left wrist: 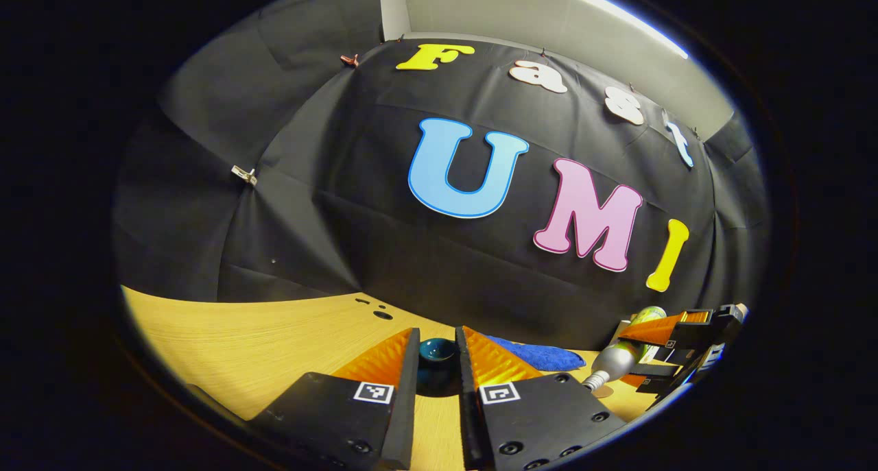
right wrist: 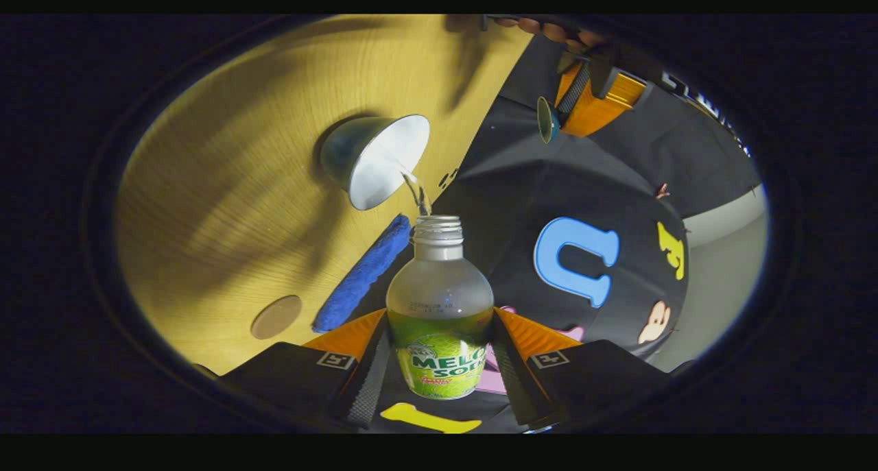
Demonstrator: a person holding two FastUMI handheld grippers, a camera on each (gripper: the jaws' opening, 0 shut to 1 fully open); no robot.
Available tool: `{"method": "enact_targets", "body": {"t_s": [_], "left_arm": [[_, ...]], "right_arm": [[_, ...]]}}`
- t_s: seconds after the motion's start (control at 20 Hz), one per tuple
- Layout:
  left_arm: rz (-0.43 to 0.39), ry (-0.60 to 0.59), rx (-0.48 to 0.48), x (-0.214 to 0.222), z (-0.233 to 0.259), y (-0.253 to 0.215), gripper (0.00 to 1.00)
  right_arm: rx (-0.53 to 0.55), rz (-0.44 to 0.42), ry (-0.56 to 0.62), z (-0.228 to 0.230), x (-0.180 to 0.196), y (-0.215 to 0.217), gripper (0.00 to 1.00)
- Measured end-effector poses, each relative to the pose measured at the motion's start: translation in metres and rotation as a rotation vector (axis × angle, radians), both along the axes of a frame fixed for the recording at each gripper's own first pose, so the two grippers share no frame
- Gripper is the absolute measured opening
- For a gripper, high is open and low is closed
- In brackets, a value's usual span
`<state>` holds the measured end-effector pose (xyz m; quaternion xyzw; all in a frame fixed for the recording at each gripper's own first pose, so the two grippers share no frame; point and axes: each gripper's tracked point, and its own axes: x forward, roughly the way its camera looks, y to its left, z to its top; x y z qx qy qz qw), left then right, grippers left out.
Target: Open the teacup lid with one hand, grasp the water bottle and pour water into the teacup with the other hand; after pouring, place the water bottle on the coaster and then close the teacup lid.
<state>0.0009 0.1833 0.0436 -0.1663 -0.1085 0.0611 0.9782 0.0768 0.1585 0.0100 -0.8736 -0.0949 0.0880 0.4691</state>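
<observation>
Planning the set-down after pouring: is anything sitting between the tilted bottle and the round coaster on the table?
Nothing visible does. The round brown coaster lies bare on the wooden table, beside the blue cloth, which stays off it. The right gripper holds the clear green-labelled bottle pouring into the dark, white-lined teacup.

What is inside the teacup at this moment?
In the right gripper view, a thin stream of water runs from the tilted water bottle into the teacup. Its pale inner wall shows; the bottom and water level cannot be made out.

cloth [right wrist: 363,272] lies between teacup [right wrist: 374,159] and coaster [right wrist: 276,317].
</observation>
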Motion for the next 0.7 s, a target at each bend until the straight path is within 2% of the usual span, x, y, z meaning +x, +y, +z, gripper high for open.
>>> {"method": "enact_targets", "body": {"t_s": [0.3,0.4,0.7], "left_arm": [[0.005,0.002,-0.008,0.000,-0.002,0.004,0.31],[0.007,0.004,-0.010,0.000,-0.002,0.005,0.31],[-0.001,0.003,-0.013,0.000,-0.001,0.002,0.31]], "right_arm": [[-0.144,0.108,-0.130,0.019,0.001,0.014,0.77],[-0.161,0.135,-0.166,0.027,0.001,0.017,0.77],[-0.183,0.147,-0.162,0.026,0.001,0.019,0.77]]}}
